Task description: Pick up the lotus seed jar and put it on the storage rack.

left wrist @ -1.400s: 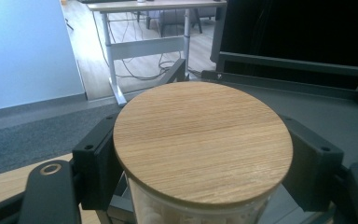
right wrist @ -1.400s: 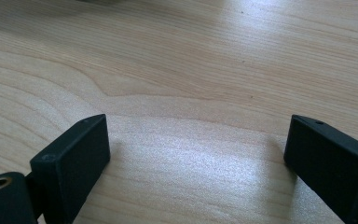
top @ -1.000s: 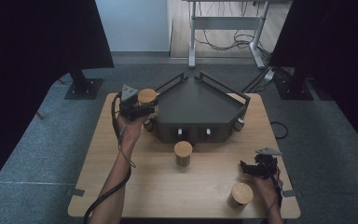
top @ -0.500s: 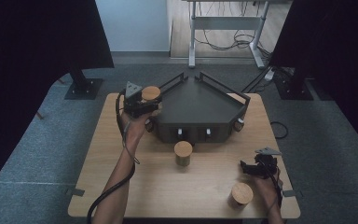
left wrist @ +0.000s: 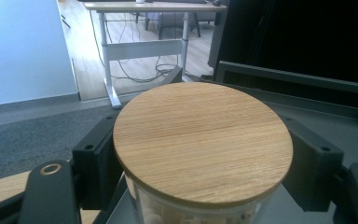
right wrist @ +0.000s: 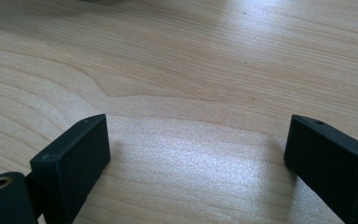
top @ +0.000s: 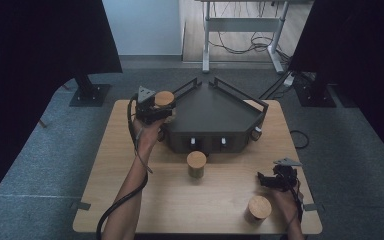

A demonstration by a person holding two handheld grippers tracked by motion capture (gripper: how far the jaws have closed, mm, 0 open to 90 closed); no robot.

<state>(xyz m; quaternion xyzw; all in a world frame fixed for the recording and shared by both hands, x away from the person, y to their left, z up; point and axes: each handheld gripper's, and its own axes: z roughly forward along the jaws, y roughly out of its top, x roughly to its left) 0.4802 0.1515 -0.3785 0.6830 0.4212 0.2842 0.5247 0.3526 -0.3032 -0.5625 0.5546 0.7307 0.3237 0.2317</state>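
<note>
My worry is the jar slipping or tipping as I carry it over the dark tray's rim, since my left gripper clamps it just under the wooden lid. It sits upright between those jaws at the tray's left corner. My right gripper rests spread and empty over the table.

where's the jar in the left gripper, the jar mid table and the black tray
held jar (left wrist: 203,142): left gripper view, middle of its wooden lid
middle jar (top: 196,160): high view, its lid
black tray (top: 215,111): high view, bare floor
</note>
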